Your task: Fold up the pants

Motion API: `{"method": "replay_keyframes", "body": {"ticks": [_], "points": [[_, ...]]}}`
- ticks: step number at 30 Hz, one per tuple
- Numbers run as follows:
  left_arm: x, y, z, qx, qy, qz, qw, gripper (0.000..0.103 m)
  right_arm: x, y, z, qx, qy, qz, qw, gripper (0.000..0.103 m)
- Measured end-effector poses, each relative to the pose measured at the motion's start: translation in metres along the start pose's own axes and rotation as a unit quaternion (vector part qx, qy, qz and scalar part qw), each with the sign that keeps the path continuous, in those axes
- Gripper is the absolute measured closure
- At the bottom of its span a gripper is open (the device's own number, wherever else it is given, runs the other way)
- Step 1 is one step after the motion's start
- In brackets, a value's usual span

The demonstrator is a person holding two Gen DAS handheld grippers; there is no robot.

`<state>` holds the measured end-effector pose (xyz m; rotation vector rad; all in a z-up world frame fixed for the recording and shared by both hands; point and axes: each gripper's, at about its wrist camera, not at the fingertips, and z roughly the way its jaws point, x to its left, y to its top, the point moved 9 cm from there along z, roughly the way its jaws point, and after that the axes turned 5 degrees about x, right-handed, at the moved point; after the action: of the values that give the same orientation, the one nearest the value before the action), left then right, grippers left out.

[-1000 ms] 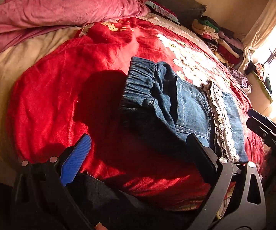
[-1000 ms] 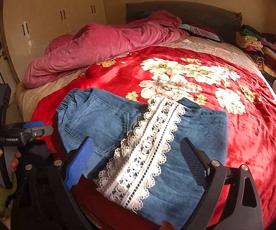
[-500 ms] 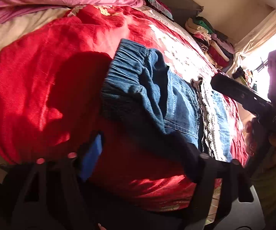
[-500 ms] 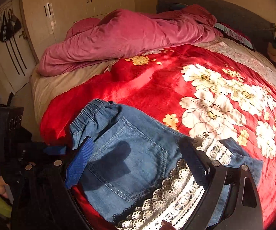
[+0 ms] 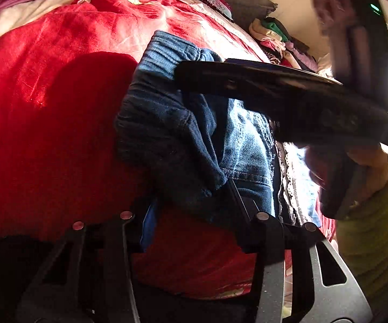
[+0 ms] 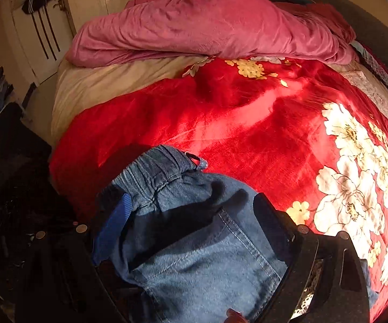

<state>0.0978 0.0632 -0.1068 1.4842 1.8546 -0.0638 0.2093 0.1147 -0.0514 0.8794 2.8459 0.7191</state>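
Folded blue denim pants [image 5: 183, 134] with an elastic waistband and white lace trim [image 5: 288, 177] lie on the red floral blanket [image 5: 45, 123] near the bed's front edge. My left gripper [image 5: 191, 204] is open, its jaws on either side of the pants' near waist corner. My right gripper [image 6: 191, 215] is open and low over the waistband and back pocket [image 6: 207, 255]; denim fills the gap between its jaws. In the left wrist view the right gripper's body [image 5: 288, 102] crosses over the pants, held by a hand in a green sleeve [image 5: 369, 228].
A pink duvet [image 6: 207, 27] is heaped at the bed's far side. Stacked clothes [image 5: 280, 37] sit by the dark headboard [image 6: 382, 35]. A wardrobe and door [image 6: 48, 27] stand left of the bed, with dark clothes [image 6: 2, 123] piled beside it.
My right gripper has swung left and down over the pants' waistband, now crossing the left wrist view. My left gripper has moved in closer to the waist corner.
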Motion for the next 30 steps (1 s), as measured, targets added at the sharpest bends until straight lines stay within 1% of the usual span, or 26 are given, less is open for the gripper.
{"method": "replay_keyframes", "body": {"ticks": [3, 7, 9, 10, 12, 14, 16, 18, 20, 23, 27, 30], "points": [[0.001, -0.002, -0.001, 0.002, -0.003, -0.002, 1.0000, 0.066, 0.002, 0.006, 0.012, 0.014, 0.026, 0.013, 0.999, 0.012], [0.001, -0.002, -0.001, 0.002, -0.006, -0.003, 1.0000, 0.066, 0.004, 0.010, 0.027, 0.027, 0.050, 0.013, 0.998, 0.012], [0.002, -0.003, -0.001, 0.002, -0.009, -0.004, 0.9999, 0.065, 0.007, 0.008, 0.035, 0.034, 0.075, 0.020, 0.996, 0.013], [0.002, -0.003, -0.001, 0.002, -0.009, -0.005, 0.9999, 0.065, 0.009, 0.007, 0.040, 0.035, 0.089, 0.024, 0.995, 0.023], [0.003, -0.004, -0.001, 0.003, -0.009, -0.005, 0.9999, 0.065, 0.012, 0.005, 0.042, 0.029, 0.099, 0.024, 0.994, 0.040], [0.003, -0.007, -0.003, 0.003, -0.009, -0.004, 0.9999, 0.065, 0.012, 0.004, 0.034, 0.015, 0.103, 0.029, 0.994, 0.048], [0.002, -0.007, -0.004, 0.002, -0.008, -0.003, 1.0000, 0.065, 0.007, 0.003, 0.021, -0.003, 0.111, 0.039, 0.993, 0.060], [-0.001, -0.007, -0.006, -0.003, -0.001, 0.000, 1.0000, 0.060, 0.002, 0.000, 0.005, -0.021, 0.125, 0.044, 0.991, 0.065], [-0.010, -0.007, -0.006, -0.011, 0.009, 0.010, 0.9999, 0.051, -0.003, -0.006, -0.015, -0.038, 0.137, 0.049, 0.989, 0.067], [-0.020, -0.007, -0.004, -0.008, 0.020, 0.021, 0.9995, 0.048, -0.013, -0.015, -0.043, -0.067, 0.149, 0.056, 0.985, 0.068], [-0.049, -0.002, 0.001, 0.000, 0.001, 0.037, 0.9993, 0.048, -0.031, -0.028, -0.075, -0.101, 0.156, 0.066, 0.980, 0.068], [-0.077, -0.002, 0.007, 0.008, -0.026, 0.056, 0.9980, 0.048, -0.048, -0.038, -0.092, -0.120, 0.153, 0.077, 0.978, 0.068]]}}
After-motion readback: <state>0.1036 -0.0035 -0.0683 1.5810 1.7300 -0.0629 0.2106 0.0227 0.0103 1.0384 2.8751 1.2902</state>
